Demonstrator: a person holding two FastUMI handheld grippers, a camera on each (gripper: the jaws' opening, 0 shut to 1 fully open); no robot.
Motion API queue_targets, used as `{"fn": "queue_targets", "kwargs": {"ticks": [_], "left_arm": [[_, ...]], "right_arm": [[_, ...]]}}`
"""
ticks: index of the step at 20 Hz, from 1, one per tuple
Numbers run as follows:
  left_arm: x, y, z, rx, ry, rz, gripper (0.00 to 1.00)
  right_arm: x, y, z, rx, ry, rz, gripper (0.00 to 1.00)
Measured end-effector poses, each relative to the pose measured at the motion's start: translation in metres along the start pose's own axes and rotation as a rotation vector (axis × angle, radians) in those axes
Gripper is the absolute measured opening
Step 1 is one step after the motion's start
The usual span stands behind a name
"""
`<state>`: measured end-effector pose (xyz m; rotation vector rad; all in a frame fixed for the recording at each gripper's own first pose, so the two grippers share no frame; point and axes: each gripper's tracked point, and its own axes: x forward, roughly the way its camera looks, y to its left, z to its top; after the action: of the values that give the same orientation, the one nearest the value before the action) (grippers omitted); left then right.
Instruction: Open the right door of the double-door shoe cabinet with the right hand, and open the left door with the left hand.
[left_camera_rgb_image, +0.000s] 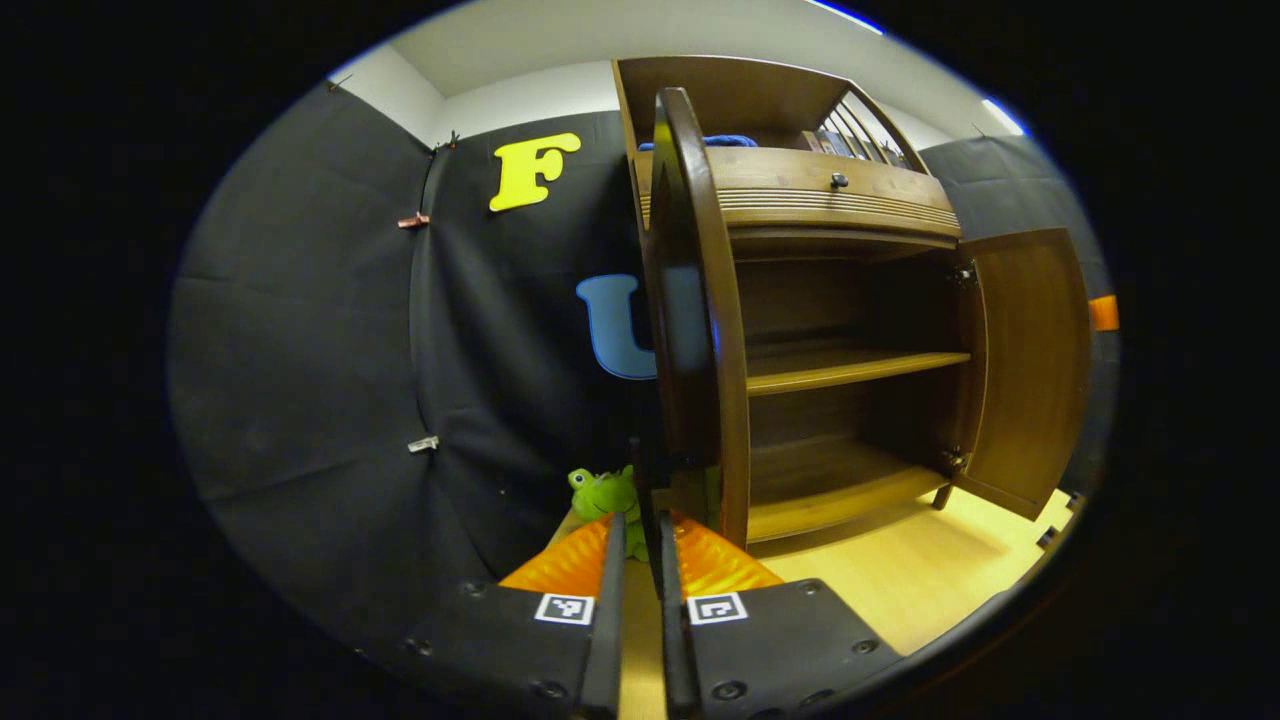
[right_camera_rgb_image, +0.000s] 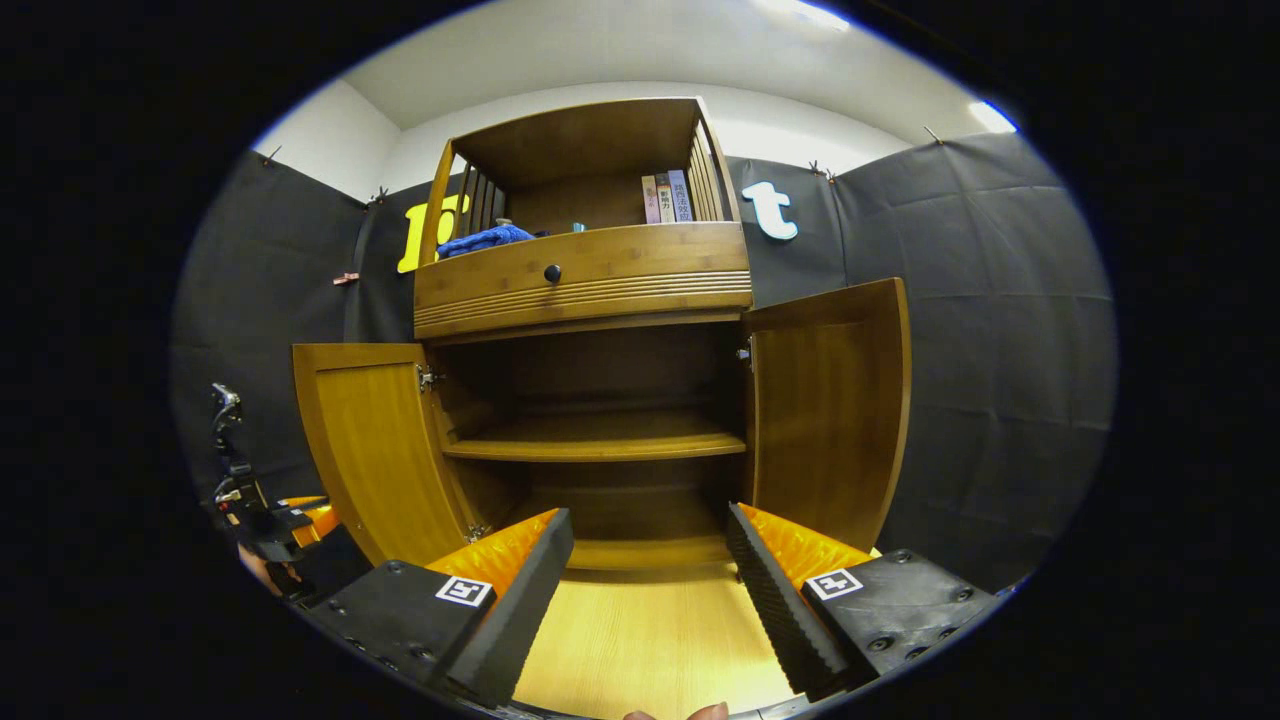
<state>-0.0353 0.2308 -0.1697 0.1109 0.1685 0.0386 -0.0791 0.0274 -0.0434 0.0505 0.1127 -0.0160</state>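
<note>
Black cloth is hanging behind a wooden shoe cabinet (left_camera_rgb_image: 840, 300) on a pale wood floor (left_camera_rgb_image: 900, 570). Left gripper view: the left door (left_camera_rgb_image: 690, 320) is being seen edge-on, swung wide; the left gripper (left_camera_rgb_image: 640, 560) is being held nearly pressed together at its lower edge, though an actual pinch cannot be told. A green toy (left_camera_rgb_image: 600, 492) is lying beside it. The right door (left_camera_rgb_image: 1030, 370) is standing open.

Right gripper view: the right gripper (right_camera_rgb_image: 650, 580) is being held spread, gripping nothing, before the open shelves (right_camera_rgb_image: 600, 440). Risk: the left door being over-swung, straining the hinges (right_camera_rgb_image: 428, 378).
</note>
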Motion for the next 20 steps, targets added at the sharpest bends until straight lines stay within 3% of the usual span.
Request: {"fn": "queue_targets", "kwargs": {"ticks": [2, 5, 6, 8, 10, 13, 14, 19, 20], "left_arm": [[-0.014, 0.005, -0.002, 0.031, 0.001, 0.03, 0.43], [-0.039, -0.008, 0.006, 0.004, -0.002, 0.016, 0.78], [-0.046, -0.008, 0.009, -0.008, -0.007, 0.026, 0.87], [-0.06, -0.016, 0.017, -0.019, -0.007, 0.038, 0.96], [-0.069, -0.032, 0.032, -0.017, -0.017, 0.038, 1.0], [-0.072, -0.063, 0.058, -0.03, -0.039, 0.032, 0.96], [-0.074, -0.078, 0.07, -0.044, -0.052, 0.02, 1.0], [-0.074, -0.16, 0.113, -0.083, -0.117, -0.07, 1.0], [-0.073, -0.174, 0.12, -0.092, -0.13, -0.086, 0.96]], "right_arm": [[0.004, 0.0, -0.002, 0.0, 0.011, 0.012, 1.0], [0.012, 0.0, -0.003, -0.006, 0.016, 0.042, 0.98], [0.015, -0.002, -0.003, -0.006, 0.012, 0.048, 0.98], [0.021, -0.004, -0.002, 0.001, 0.009, 0.06, 0.98], [0.023, -0.008, -0.002, 0.006, 0.005, 0.073, 0.98], [0.024, -0.01, 0.002, -0.009, -0.011, 0.097, 0.98], [0.023, -0.01, 0.002, -0.013, -0.011, 0.108, 0.98], [0.017, -0.016, 0.01, -0.006, -0.037, 0.128, 1.0], [0.018, -0.019, 0.009, -0.01, -0.038, 0.123, 1.0]]}}
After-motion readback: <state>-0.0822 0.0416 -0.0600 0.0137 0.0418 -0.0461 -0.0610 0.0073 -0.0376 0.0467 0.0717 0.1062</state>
